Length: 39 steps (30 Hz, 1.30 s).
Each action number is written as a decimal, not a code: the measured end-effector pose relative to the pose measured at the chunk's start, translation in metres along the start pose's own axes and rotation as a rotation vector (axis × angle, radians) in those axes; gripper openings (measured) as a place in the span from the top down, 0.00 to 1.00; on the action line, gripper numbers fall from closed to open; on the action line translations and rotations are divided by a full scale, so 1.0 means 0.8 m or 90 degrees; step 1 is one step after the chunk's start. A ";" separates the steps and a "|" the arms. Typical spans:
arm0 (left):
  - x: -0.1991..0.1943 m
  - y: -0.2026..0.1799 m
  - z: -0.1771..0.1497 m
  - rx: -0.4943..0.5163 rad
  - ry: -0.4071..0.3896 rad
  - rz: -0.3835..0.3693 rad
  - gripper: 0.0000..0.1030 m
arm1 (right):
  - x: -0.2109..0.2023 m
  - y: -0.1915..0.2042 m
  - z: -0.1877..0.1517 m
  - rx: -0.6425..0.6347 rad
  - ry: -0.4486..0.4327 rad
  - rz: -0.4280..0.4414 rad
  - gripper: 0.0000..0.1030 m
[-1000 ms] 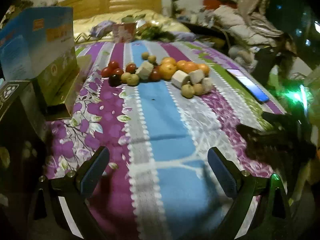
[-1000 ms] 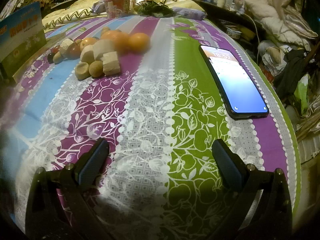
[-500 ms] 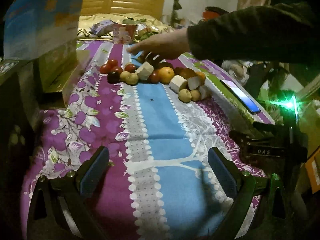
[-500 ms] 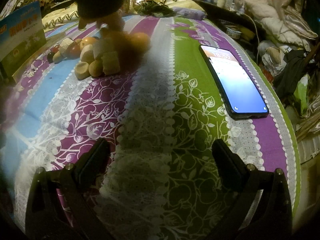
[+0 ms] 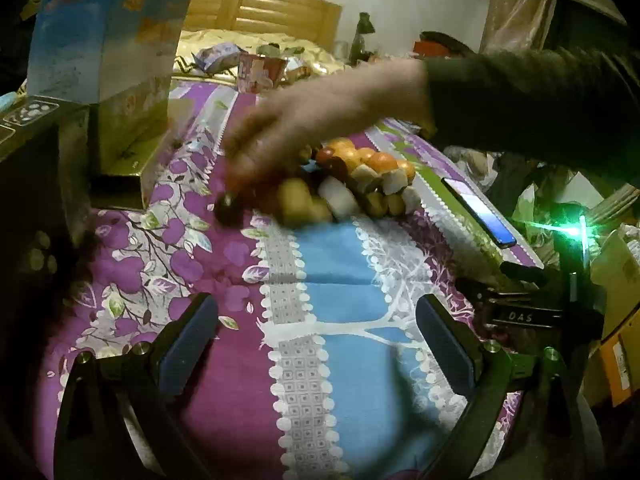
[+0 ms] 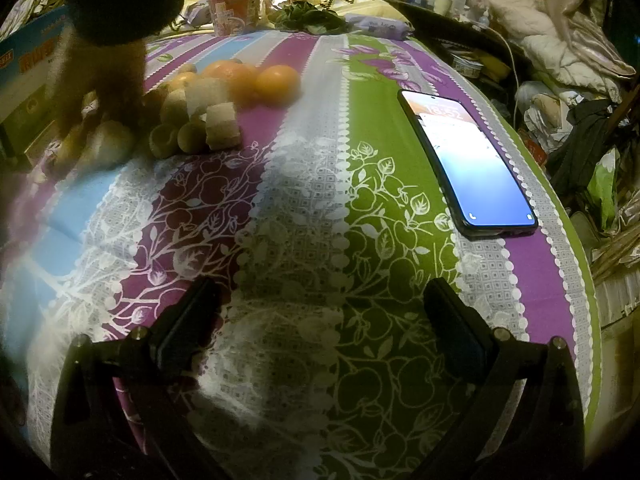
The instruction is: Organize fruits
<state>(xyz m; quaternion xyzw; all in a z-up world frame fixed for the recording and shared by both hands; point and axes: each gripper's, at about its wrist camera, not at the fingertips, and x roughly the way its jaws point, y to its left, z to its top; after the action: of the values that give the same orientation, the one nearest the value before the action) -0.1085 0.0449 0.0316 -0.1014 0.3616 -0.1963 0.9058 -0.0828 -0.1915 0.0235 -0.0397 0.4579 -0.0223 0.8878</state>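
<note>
Since a second ago a bare hand (image 5: pixel 320 120) has reached across the bedspread (image 5: pixel 340 264) onto the fruit pile (image 5: pixel 352 184), blurring it. Fruit sits well ahead of both grippers, far side of cloth, strung left to right. Left gripper (image 5: pixel 316 332) faces it squarely, looks nearer; right gripper (image 6: pixel 320 320) has it ahead-left, phone (image 6: pixel 468 160) ahead-right. Both spread wide, holding nothing.

The fruit pile (image 5: pixel 352 184) lies on the far part of the bedspread (image 5: pixel 340 264). A bare hand (image 5: pixel 304 128) reaches over its left side. The phone (image 6: pixel 466 156) lies to the right, apart. A box (image 5: pixel 108 64) stands at far left, and a cup (image 6: pixel 236 14) sits behind the pile.
</note>
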 end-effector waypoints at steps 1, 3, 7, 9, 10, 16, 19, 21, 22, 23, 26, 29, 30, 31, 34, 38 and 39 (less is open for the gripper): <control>-0.002 0.001 -0.001 -0.001 -0.006 -0.003 0.03 | 0.000 0.000 -0.001 0.000 0.000 0.000 0.00; -0.007 0.003 -0.001 -0.006 -0.019 -0.010 0.01 | 0.000 0.000 -0.001 0.000 0.000 0.000 0.00; -0.003 0.005 0.001 -0.013 -0.008 -0.011 0.01 | 0.001 0.001 0.000 0.000 0.000 0.000 0.00; 0.001 0.008 0.002 -0.018 0.002 -0.014 0.01 | 0.001 0.000 0.000 0.000 0.000 0.000 0.00; 0.002 0.009 0.002 -0.020 0.004 -0.015 0.01 | 0.001 0.000 0.000 0.000 0.000 0.000 0.00; 0.003 0.010 0.001 -0.017 0.007 -0.014 0.01 | 0.000 0.000 -0.001 0.000 0.000 0.000 0.00; 0.002 0.010 0.001 -0.018 0.006 -0.017 0.01 | 0.000 0.000 -0.001 0.000 0.000 0.000 0.00; 0.002 0.010 0.001 -0.016 0.006 -0.014 0.01 | 0.000 0.000 -0.001 0.000 0.000 0.000 0.00; 0.002 0.010 0.002 -0.016 0.008 -0.010 0.01 | 0.000 0.000 -0.001 0.000 0.000 0.000 0.00; 0.002 0.010 0.002 -0.014 0.011 -0.008 0.01 | 0.000 0.000 -0.001 0.000 0.000 0.000 0.00; 0.000 0.006 0.005 -0.001 0.023 -0.001 0.01 | 0.000 0.000 -0.001 0.000 0.000 0.000 0.00; -0.009 -0.003 0.006 0.032 0.032 -0.001 0.03 | 0.000 0.000 -0.001 0.000 0.000 0.000 0.00; -0.011 -0.005 0.009 0.040 0.038 0.002 0.04 | 0.000 0.000 -0.001 0.000 -0.001 0.000 0.00; -0.013 -0.005 0.011 0.040 0.039 0.002 0.05 | 0.000 0.000 -0.001 0.000 0.000 0.000 0.00; -0.016 -0.004 0.025 0.020 0.052 -0.008 0.22 | 0.001 0.000 -0.001 0.000 0.000 0.000 0.00; -0.017 0.002 0.033 0.003 0.056 0.015 0.32 | 0.002 0.000 0.000 -0.001 0.000 -0.001 0.00; -0.017 0.005 0.034 0.002 0.058 0.030 0.33 | 0.001 0.001 0.000 -0.001 -0.001 -0.001 0.00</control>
<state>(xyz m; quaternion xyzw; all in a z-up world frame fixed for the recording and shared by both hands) -0.0977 0.0557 0.0584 -0.0821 0.4042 -0.1796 0.8931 -0.0821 -0.1912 0.0225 -0.0406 0.4575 -0.0227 0.8880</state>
